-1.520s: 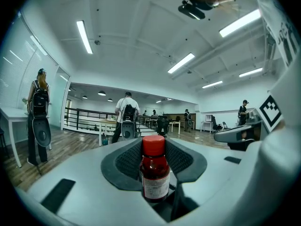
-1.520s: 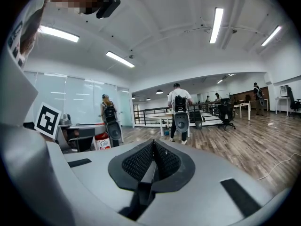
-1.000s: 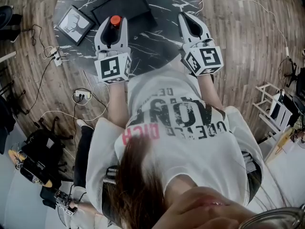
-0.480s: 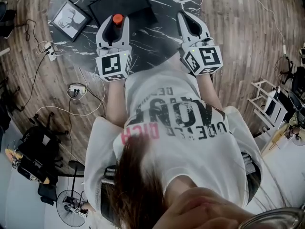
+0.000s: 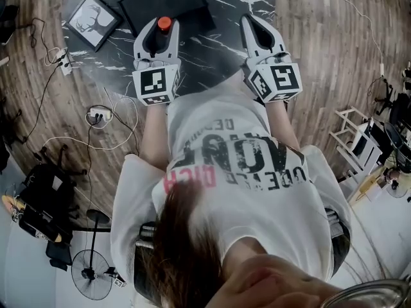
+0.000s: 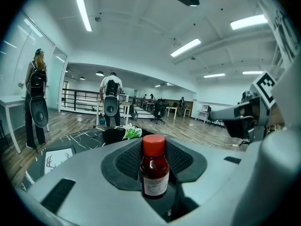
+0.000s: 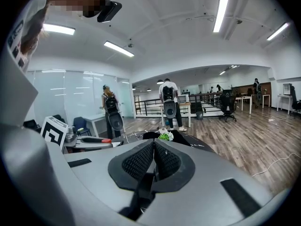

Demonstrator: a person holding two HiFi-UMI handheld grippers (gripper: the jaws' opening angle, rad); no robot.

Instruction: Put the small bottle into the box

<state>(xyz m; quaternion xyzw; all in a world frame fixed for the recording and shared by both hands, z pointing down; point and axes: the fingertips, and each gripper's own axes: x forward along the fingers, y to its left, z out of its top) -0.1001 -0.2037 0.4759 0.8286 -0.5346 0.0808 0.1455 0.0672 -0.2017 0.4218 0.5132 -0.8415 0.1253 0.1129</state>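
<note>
Bottle (image 6: 154,166) glossy, paper label (image 6: 155,185), matt red cap (image 6: 154,145); pads (image 6: 128,161) ribbed, matt; table (image 5: 212,50) marble-veined; floor (image 5: 321,76) wood planks.

Head view steeply down from above; claw views close, near-level; marble table (image 5: 207,47) common.

The bottle (image 6: 154,168) is small, of dark reddish glass, with a red cap and a pale label. It stands upright, clamped between the left gripper's (image 5: 158,36) jaws, low in the centre of the left gripper view. The box (image 5: 168,4), black and flat, lies at the head view's upper centre, and the cap shows at its lower edge.
</note>
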